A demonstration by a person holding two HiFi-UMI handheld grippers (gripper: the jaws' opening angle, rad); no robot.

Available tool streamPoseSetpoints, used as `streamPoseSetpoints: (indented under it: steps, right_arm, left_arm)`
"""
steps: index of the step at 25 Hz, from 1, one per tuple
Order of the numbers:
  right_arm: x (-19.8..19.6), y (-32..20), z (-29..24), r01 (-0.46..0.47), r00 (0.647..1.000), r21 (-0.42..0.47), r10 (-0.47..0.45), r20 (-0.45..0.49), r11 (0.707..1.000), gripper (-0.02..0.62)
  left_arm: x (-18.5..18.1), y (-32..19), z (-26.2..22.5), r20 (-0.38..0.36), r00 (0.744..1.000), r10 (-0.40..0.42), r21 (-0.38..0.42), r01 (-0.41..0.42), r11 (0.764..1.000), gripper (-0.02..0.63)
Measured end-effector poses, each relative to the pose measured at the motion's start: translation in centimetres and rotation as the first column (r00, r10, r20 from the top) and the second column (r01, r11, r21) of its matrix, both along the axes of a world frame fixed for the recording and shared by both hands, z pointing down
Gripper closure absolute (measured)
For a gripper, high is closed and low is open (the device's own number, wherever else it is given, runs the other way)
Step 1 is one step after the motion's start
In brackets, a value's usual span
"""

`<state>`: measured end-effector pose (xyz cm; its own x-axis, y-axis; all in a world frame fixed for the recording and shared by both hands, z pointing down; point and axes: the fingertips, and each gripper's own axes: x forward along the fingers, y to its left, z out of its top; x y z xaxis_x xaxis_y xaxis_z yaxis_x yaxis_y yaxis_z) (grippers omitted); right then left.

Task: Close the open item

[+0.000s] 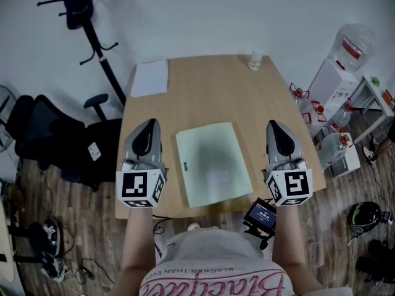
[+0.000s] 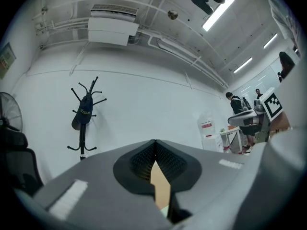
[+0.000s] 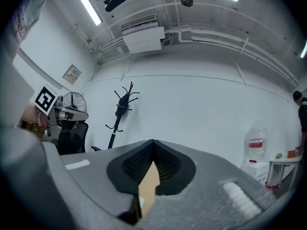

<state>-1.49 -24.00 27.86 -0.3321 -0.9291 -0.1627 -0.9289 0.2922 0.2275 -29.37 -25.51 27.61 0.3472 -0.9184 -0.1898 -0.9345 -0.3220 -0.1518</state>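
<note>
**A:** Where are the grippers now?

**B:** Close to the person. The left gripper is at 9 o'clock of the green folder and the right gripper is at 3 o'clock. Both are over the desk and apart from the folder. Each one has its jaws pressed together at the tips and carries nothing.

**A:** And the folder itself?

**B:** It lies flat in the middle of the desk, a little turned. From above I cannot tell if a cover is open or already folded down.

**A:** How to do the step well, then?

**B:** I would first part the jaws of one gripper and come low to the free edge. It should pinch only the cover and swing it over the spine. The other gripper can press the lower part, because the smooth wood may let it slide.

**A:** What is farther away?

**B:** A white sheet lies at 11 o'clock and a small clear cup stands at 1 o'clock on the far edge. Beyond the desk, an office chair is at 9 o'clock and a coat stand at 11 o'clock by the white wall. Water bottles are at 2 o'clock.
</note>
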Motion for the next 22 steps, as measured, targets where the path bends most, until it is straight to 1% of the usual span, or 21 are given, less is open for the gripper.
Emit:
streamPoseSetpoints:
  steps: [4, 10, 22]
  right_arm:
    - [-0.1, 0.5, -0.9, -0.008, 1.0, 0.021, 0.008, 0.001, 1.0, 0.594]
    - [-0.4, 0.8, -3.2, -0.019, 1.0, 0.068, 0.02, -0.012, 0.997, 0.595]
    - [-0.8, 0.8, -3.9, -0.025, 0.999, 0.066, 0.027, -0.028, 0.997, 0.595]
  left_arm:
    - [0.0, 0.2, -0.8, 0.017, 1.0, -0.004, 0.02, 0.003, 1.0, 0.592]
    - [-0.4, 0.2, -2.1, 0.013, 1.0, -0.011, 0.034, 0.011, 0.999, 0.592]
    - [-0.4, 0.0, -3.3, 0.008, 1.0, -0.006, 0.04, 0.006, 0.999, 0.592]
